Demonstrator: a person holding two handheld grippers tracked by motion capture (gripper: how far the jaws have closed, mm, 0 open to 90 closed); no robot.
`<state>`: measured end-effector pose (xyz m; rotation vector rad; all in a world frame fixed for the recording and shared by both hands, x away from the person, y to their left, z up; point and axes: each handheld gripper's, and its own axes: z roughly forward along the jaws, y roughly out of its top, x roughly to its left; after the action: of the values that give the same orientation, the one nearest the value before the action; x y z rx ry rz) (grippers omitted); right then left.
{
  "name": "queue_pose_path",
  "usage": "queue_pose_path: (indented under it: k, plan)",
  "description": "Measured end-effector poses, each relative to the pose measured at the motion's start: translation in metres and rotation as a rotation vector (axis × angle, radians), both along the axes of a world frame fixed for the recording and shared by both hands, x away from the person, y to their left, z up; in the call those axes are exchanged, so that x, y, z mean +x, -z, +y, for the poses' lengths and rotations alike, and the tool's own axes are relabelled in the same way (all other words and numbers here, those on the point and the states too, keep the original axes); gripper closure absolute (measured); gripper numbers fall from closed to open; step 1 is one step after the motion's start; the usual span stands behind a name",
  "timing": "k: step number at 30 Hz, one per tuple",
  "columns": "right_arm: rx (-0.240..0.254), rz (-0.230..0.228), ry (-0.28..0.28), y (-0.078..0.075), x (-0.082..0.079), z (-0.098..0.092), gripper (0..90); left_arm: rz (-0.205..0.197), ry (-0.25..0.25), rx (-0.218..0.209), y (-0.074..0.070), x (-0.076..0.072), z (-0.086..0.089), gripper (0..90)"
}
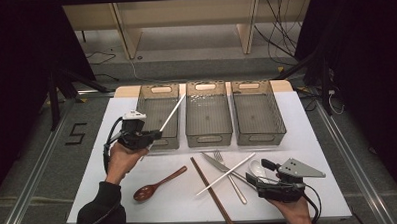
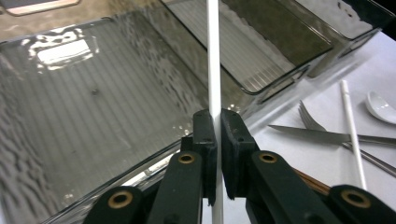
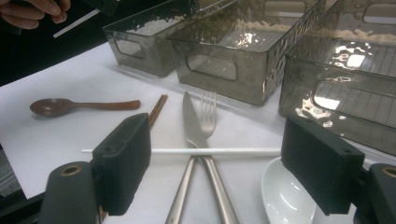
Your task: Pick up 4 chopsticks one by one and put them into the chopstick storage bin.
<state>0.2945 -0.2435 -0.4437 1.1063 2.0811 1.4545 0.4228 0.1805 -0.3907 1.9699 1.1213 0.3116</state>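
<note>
The left tongs (image 1: 155, 135) are clamped tight on a white chopstick (image 1: 172, 113) — in the left gripper view the stick (image 2: 214, 70) runs straight up between the two black pads, which press on it from both sides. Seen from the high view, the stick slants up from the tongs over the left bin (image 1: 159, 116), its far end above the rim that bin shares with the middle bin (image 1: 208, 116).

The right tongs (image 1: 254, 180) stand wide open and hold nothing, well to the right of the left bin and nearer the person, resting low over the bench (image 1: 114, 195). Just beside them lies a white spoon (image 1: 257, 168). A second white chopstick (image 1: 226, 173) lies in front of the open tongs, crossing a knife (image 1: 217, 163) and a fork (image 1: 230, 177). A pair of brown chopsticks (image 1: 212, 191) and a wooden spoon (image 1: 158, 185) lie below the left and middle bins — apart from both tongs.
</note>
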Motion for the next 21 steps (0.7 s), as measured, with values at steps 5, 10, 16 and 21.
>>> queue_pose_path:
  k: [5, 10, 16, 21]
  plan:
    - [-0.001, 0.001, -0.001, 0.000, 0.000, 0.000, 25.0, -0.003, -0.036, -0.016, 0.000, 0.003, 0.011, 85.3]
    - [0.001, 0.003, -0.001, 0.001, 0.001, 0.000, 25.0, -0.002, -0.068, -0.028, 0.001, 0.005, 0.021, 85.3]
    - [-0.001, 0.000, 0.003, 0.000, 0.000, 0.000, 25.0, -0.005, -0.088, -0.039, 0.003, 0.009, 0.027, 85.3]
    - [-0.002, 0.000, 0.006, 0.000, 0.000, -0.001, 25.0, -0.003, -0.092, -0.038, 0.002, 0.013, 0.029, 85.3]
